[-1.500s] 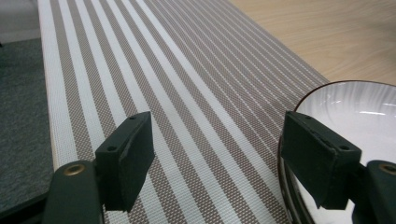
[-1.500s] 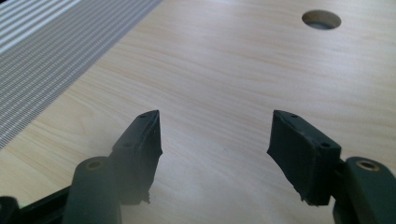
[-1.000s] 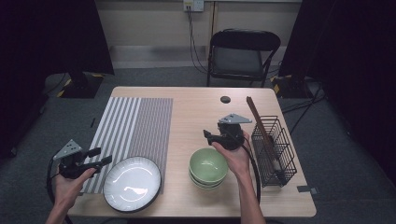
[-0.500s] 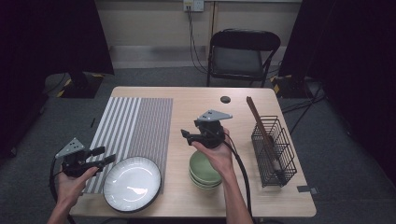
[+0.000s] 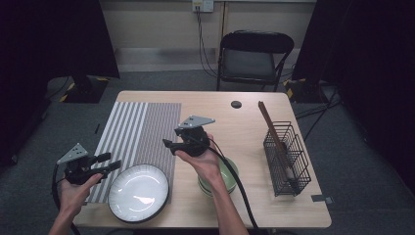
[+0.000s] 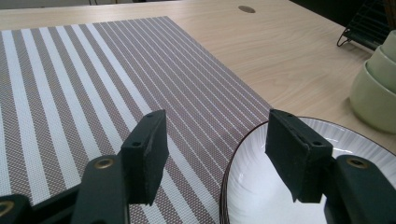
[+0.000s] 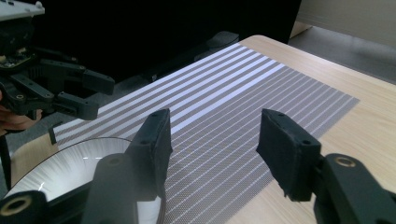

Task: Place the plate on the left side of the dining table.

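Moved: right gripper (image 5: 169, 145) off green bowls (image 5: 226, 172) toward mat (image 5: 142, 122), jaws narrowing, empty.
Left gripper (image 6: 212, 149): parted, closing, empty.
Plate (image 5: 138, 193): near edge; glazed, breakable, slippery; take rim.

- Wire basket (image 5: 287, 159) at the worktop's (image 5: 244, 122) three o'clock – a brown stick (image 5: 272, 128) stands tilted in it.
- Folding chair (image 5: 254, 56) at twelve o'clock.
- Black grommet (image 5: 236, 104).

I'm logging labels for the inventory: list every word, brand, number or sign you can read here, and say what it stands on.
None: no readable text on the white plate, the green bowls, the striped mat, the wire basket or either gripper.
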Demonstrator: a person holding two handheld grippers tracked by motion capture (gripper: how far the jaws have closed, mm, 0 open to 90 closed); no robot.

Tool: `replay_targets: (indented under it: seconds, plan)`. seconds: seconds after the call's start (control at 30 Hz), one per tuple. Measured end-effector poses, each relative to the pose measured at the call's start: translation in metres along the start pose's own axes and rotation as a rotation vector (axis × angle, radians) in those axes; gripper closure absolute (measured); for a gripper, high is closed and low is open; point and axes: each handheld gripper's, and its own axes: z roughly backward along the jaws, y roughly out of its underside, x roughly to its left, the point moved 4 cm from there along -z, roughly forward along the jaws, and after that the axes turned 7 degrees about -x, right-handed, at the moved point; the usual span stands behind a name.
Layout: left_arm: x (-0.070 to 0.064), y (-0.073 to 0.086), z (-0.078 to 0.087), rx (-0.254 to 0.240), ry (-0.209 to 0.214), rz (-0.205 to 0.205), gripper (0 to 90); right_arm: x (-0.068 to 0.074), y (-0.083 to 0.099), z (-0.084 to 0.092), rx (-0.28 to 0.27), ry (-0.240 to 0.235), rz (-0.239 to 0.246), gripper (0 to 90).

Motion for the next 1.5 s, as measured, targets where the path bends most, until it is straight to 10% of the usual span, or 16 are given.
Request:
replay_targets:
  seconds: [0.57, 0.8, 1.5]
  plan:
    - [-0.002, 0.004, -0.003, 0.036, 0.04, 0.006, 44.1, 0.044, 0.019, -0.056, 0.093, -0.146, -0.023, 53.7]
    - [0.001, 0.016, -0.005, 0.034, 0.094, 0.084, 48.3, 0.049, 0.043, -0.068, 0.147, -0.158, -0.028, 56.4]
    - [0.003, 0.044, -0.007, 0.11, 0.082, 0.088, 65.7, 0.039, 0.091, -0.076, 0.189, -0.09, -0.094, 79.8]
